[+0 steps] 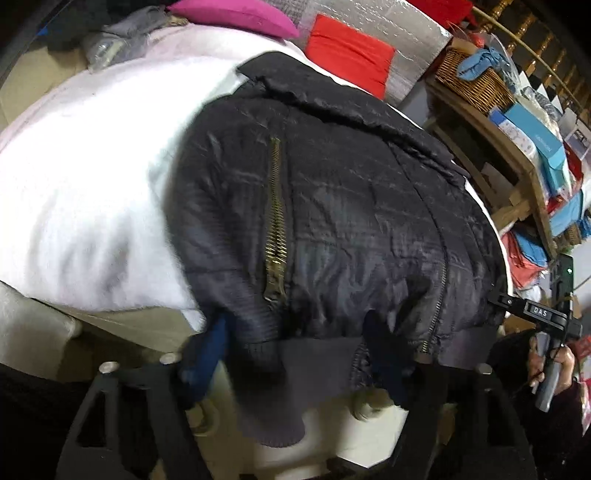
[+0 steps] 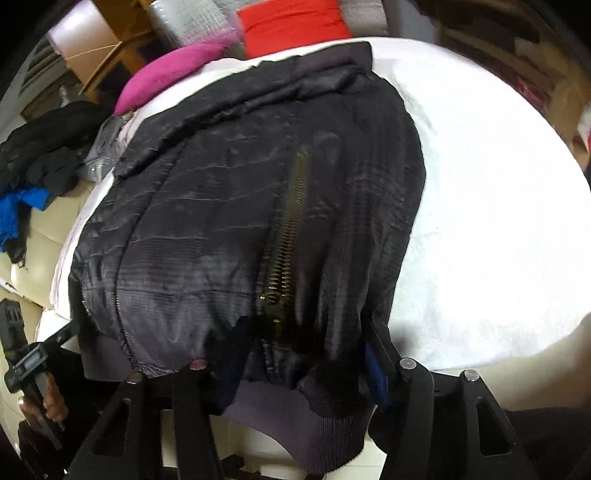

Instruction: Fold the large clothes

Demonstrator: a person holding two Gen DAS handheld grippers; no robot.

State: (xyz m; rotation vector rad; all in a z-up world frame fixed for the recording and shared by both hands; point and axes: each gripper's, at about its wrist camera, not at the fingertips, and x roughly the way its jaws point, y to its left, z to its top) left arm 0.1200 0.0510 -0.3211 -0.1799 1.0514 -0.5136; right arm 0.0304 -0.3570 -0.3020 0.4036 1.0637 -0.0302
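Left wrist view: the left gripper (image 1: pixel 295 350) and right gripper (image 2: pixel 299 347) have fingers apart around the jacket (image 1: pixel 332 221) hem.

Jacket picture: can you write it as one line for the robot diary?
jacket: flat on white blanket | left gripper: at jacket hem, grip unclear | right gripper: at hem, grip unclear | fold: not started

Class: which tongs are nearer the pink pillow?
Left. The left tongs are left on the jacket hem, on the pillow side; right tongs are right on it, farther off.
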